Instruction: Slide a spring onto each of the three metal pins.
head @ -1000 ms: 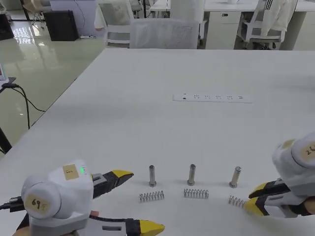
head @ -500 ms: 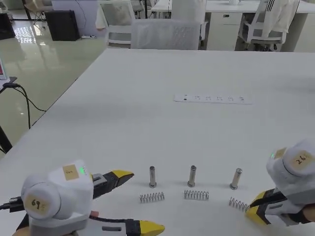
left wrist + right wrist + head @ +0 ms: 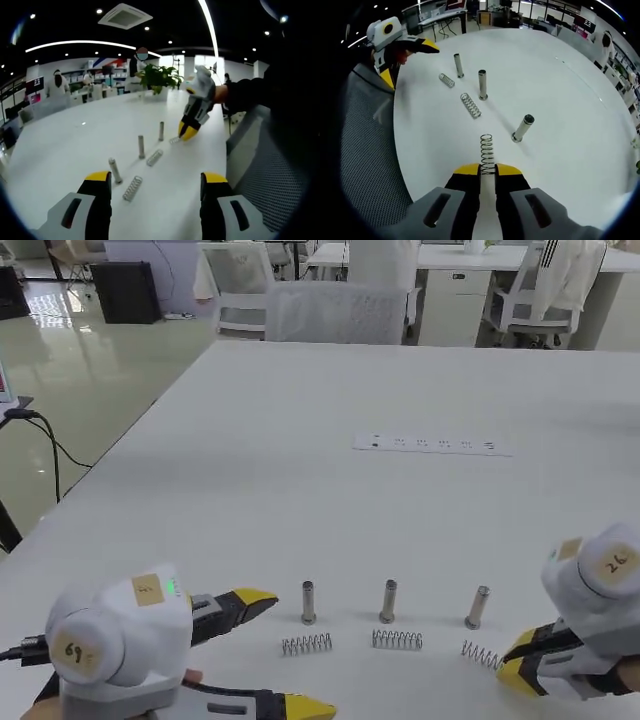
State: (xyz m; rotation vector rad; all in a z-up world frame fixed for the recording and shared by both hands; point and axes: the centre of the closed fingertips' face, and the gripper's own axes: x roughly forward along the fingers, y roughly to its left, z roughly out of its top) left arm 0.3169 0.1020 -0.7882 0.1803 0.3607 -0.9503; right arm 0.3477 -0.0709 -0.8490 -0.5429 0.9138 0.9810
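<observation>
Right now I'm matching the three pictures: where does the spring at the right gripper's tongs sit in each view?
Head view: spring lower right, at the right gripper's yellow tips.
Left gripper view: spring just right of centre, by those tips.
Right gripper view: spring bottom centre, near end between the tongs.
Shared landmark: the pin nearest it.

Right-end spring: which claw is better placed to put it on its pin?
Right. The right claw pinches the near end of the right-end spring, its pin close beside. The left claw sits open at the row's far end.
</observation>
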